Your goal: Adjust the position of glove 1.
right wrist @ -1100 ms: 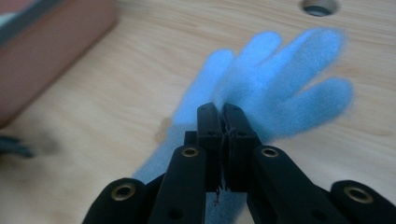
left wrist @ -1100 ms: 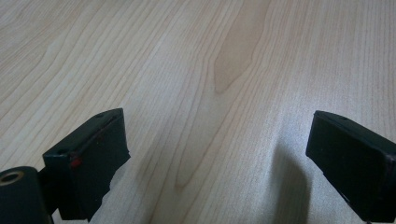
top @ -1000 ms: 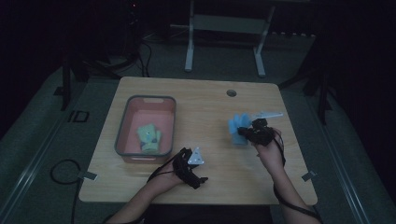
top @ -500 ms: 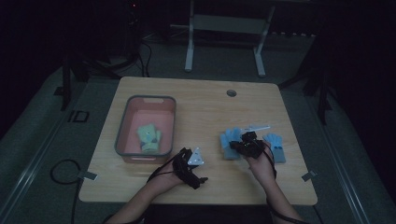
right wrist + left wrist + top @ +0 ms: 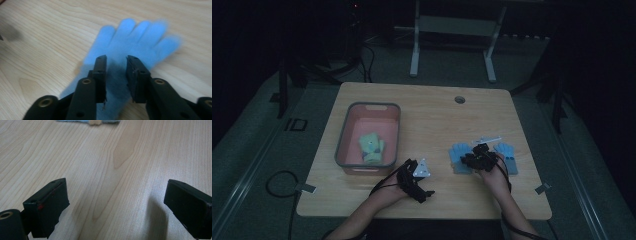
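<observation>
A blue glove [image 5: 130, 47] is being set down flat on the bench [image 5: 432, 115], and the release is judged to be the step in hand. In the right gripper view the right hand-held gripper [image 5: 116, 62] is seen just above the glove's palm, its jaws a narrow gap apart; they have just been opening, and no fabric is seen pinched between the pads, though the glove lies directly beneath them. In the high view the same gripper [image 5: 479, 156] is seen near the bench's right front, with blue fabric showing on both sides of it: one glove [image 5: 459, 156] to its left and a second glove [image 5: 507, 157] to its right.

The left hand-held gripper [image 5: 116, 202] is held low over bare wood with its jaws wide apart and nothing between them; in the high view it [image 5: 414, 177] is seen near the front edge, just right of the bin [image 5: 347, 150].

The bin is pink inside with a grey rim, and a pale green glove [image 5: 372, 147] lies in it.

The blue glove looks soft and knitted, fingers spread and pointing away from the jaws, flat on the wood without visible folds.

The next move probably calls for the right gripper to be lifted clear without the fabric being dragged, or for the pair to be gathered together and carried toward the bin.
</observation>
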{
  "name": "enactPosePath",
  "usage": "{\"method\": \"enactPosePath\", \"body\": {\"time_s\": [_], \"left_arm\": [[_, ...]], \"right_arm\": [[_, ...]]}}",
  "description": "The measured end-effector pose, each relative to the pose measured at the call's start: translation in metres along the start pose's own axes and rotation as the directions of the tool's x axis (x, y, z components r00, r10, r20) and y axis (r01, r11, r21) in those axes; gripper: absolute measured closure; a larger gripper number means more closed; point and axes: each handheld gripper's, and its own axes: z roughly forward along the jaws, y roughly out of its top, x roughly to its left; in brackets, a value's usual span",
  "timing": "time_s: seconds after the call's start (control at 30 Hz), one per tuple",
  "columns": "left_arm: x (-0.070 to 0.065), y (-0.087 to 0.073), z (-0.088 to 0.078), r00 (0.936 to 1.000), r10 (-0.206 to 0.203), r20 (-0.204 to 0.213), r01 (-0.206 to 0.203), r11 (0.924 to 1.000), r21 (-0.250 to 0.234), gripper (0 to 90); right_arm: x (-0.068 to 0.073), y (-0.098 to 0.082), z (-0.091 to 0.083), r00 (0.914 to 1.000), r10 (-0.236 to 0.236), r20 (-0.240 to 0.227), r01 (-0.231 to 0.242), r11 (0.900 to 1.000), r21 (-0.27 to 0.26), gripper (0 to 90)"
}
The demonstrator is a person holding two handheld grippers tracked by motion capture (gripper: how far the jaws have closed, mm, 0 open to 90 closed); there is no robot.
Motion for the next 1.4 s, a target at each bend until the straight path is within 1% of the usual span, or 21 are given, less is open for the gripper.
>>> {"method": "enactPosePath", "body": {"time_s": [0.03,0.1,0.27,0.33,0.43,0.47,0.5,0.53,0.67,0.7,0.73,0.77,0.83,0.9,1.0,1.1,1.13,1.17,1.27,1.37,1.4], "left_arm": [[0.000,0.000,0.000,1.0000,-0.001,0.000,0.001,1.0000,0.000,5.8],[0.000,0.000,0.000,1.0000,-0.001,0.000,0.001,1.0000,0.001,5.8],[0.000,0.000,0.000,1.0000,-0.002,0.004,0.002,1.0000,-0.001,5.8],[0.000,0.000,0.000,1.0000,-0.004,0.004,0.004,1.0000,0.001,5.8],[0.001,0.000,0.000,1.0000,-0.001,0.003,0.001,1.0000,0.005,5.8],[0.001,0.000,0.000,1.0000,-0.001,0.003,0.001,1.0000,0.005,5.8],[0.001,-0.001,0.000,1.0000,-0.002,0.003,0.002,1.0000,0.004,5.8],[0.000,-0.001,0.000,1.0000,-0.002,0.003,0.002,1.0000,0.003,5.8],[0.000,0.000,0.000,1.0000,0.001,0.003,-0.001,1.0000,0.003,5.8],[0.000,0.000,0.000,1.0000,0.002,0.003,-0.002,1.0000,0.005,5.8],[0.001,0.000,0.000,1.0000,0.001,0.003,-0.001,1.0000,0.004,5.8],[0.000,0.000,0.000,1.0000,-0.001,0.003,0.001,1.0000,0.003,5.8],[0.000,0.000,0.000,1.0000,-0.002,0.004,0.002,1.0000,0.002,5.8],[0.000,0.000,0.000,1.0000,-0.001,0.003,0.001,1.0000,0.002,5.8],[0.000,0.000,0.000,1.0000,-0.001,0.003,0.001,1.0000,0.002,5.8],[0.001,-0.001,0.000,1.0000,0.002,0.003,-0.002,1.0000,0.005,5.8],[0.001,-0.001,0.000,1.0000,0.002,0.002,-0.002,1.0000,0.005,5.8],[0.001,-0.001,0.000,1.0000,0.001,0.001,-0.001,1.0000,0.006,5.8],[0.001,-0.001,0.000,1.0000,-0.002,0.002,0.002,1.0000,0.003,5.8],[0.001,0.000,0.000,1.0000,-0.001,0.002,0.001,1.0000,0.005,5.8],[0.001,0.000,0.000,1.0000,-0.001,0.002,0.001,1.0000,0.005,5.8]], "right_arm": [[-0.002,0.000,-0.003,1.0000,-0.001,-0.002,0.001,1.000,-0.004,65.0],[-0.005,0.000,-0.009,0.9999,-0.011,0.011,0.011,1.000,-0.016,63.9],[-0.015,-0.001,-0.024,0.9995,-0.029,0.013,0.029,0.999,-0.035,60.0],[-0.020,-0.003,-0.031,0.9992,-0.038,0.012,0.038,0.998,-0.044,59.1],[-0.029,-0.007,-0.042,0.9987,-0.050,-0.002,0.050,0.997,-0.065,57.5],[-0.029,-0.007,-0.042,0.9987,-0.050,-0.002,0.050,0.997,-0.065,57.5],[-0.035,-0.010,-0.048,0.9982,-0.060,0.011,0.060,0.996,-0.063,57.3],[-0.039,-0.012,-0.051,0.9978,-0.064,0.017,0.065,0.996,-0.067,57.3],[-0.057,-0.019,-0.065,0.9984,-0.044,0.035,0.047,0.996,-0.080,58.0],[-0.061,-0.020,-0.069,0.9988,-0.035,0.033,0.038,0.996,-0.082,58.9],[-0.066,-0.021,-0.072,0.9987,-0.036,0.035,0.039,0.996,-0.086,59.2],[-0.070,-0.023,-0.075,0.9981,-0.037,0.050,0.042,0.995,-0.090,59.8],[-0.080,-0.025,-0.082,0.9978,-0.034,0.057,0.039,0.995,-0.096,60.6],[-0.089,-0.027,-0.086,0.9957,-0.044,0.082,0.052,0.994,-0.100,61.2],[-0.104,-0.029,-0.090,0.9933,-0.049,0.105,0.059,0.994,-0.092,62.1],[-0.116,-0.030,-0.089,0.9917,-0.051,0.118,0.060,0.996,-0.073,62.5],[-0.119,-0.031,-0.087,0.9918,-0.055,0.115,0.063,0.996,-0.064,62.5],[-0.122,-0.032,-0.085,0.9911,-0.061,0.119,0.068,0.996,-0.057,62.7],[-0.129,-0.035,-0.077,0.9910,-0.059,0.121,0.063,0.997,-0.033,63.2],[-0.133,-0.039,-0.068,0.9924,-0.055,0.110,0.056,0.998,-0.011,63.2],[-0.133,-0.039,-0.068,0.9924,-0.055,0.110,0.056,0.998,-0.011,63.2]]}}
